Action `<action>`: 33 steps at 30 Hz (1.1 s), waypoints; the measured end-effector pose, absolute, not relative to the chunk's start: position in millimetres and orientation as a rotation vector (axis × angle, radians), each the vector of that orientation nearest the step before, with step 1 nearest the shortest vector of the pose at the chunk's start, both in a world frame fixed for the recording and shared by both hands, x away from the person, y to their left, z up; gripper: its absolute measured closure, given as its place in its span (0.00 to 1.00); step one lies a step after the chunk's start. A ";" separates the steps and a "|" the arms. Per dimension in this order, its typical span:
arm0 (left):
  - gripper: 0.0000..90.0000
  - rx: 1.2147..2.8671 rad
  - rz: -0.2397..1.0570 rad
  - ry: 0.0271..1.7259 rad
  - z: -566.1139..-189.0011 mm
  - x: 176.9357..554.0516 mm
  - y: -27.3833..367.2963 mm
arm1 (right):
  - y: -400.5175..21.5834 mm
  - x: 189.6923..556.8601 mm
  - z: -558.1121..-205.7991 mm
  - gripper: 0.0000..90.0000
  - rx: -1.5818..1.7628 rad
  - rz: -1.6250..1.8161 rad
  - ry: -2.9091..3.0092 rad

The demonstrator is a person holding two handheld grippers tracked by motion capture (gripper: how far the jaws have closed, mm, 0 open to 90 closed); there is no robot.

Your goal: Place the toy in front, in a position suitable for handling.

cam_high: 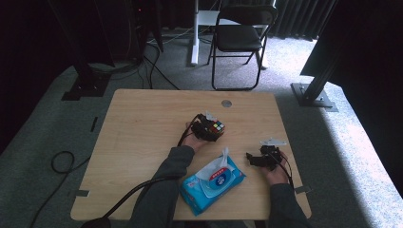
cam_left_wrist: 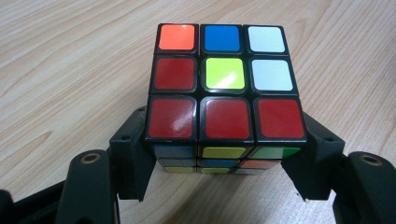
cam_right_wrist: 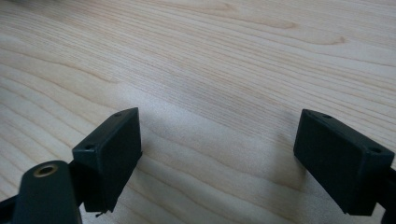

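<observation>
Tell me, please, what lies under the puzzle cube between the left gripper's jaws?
The wooden table lies beneath the puzzle cube, showing around it. The cube's underside and its contact with the tabletop are hidden.

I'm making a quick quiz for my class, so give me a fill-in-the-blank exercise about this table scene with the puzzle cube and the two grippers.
1. The left gripper has a puzzle cube between its two black ____.
2. The centre sticker on the cube's top face is ____.
3. The row of three stickers nearest the left gripper's camera is all ____.
4. The blue pack of wipes lies on the wooden table between the person's two ____.

Missing words: jaws; yellow; red; forearms
</observation>
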State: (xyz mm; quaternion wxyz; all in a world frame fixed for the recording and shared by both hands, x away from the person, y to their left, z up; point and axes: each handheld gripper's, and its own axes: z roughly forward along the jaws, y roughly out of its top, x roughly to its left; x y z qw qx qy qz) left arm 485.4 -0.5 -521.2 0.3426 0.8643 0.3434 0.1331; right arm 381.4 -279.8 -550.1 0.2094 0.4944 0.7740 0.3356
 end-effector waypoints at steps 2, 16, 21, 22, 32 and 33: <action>0.38 2.246 0.344 0.895 -521.0 485.6 -0.2 | -279.8 381.4 -550.1 0.16 1.375 0.934 2.153; 0.38 2.216 0.378 0.885 -508.6 483.1 1.1 | -279.8 381.3 -550.1 0.16 1.376 0.934 2.153; 0.38 2.201 0.386 0.884 -501.0 482.9 5.8 | -279.8 381.4 -550.1 0.16 1.375 0.934 2.153; 0.38 2.200 0.388 0.884 -499.7 482.8 7.0 | -279.8 381.3 -550.1 0.16 1.376 0.934 2.152; 0.38 2.185 0.413 0.880 -487.0 480.4 20.0 | -279.8 381.4 -550.1 0.16 1.376 0.934 2.153; 0.38 2.185 0.415 0.879 -485.9 480.3 21.6 | -279.8 381.4 -550.1 0.16 1.376 0.934 2.153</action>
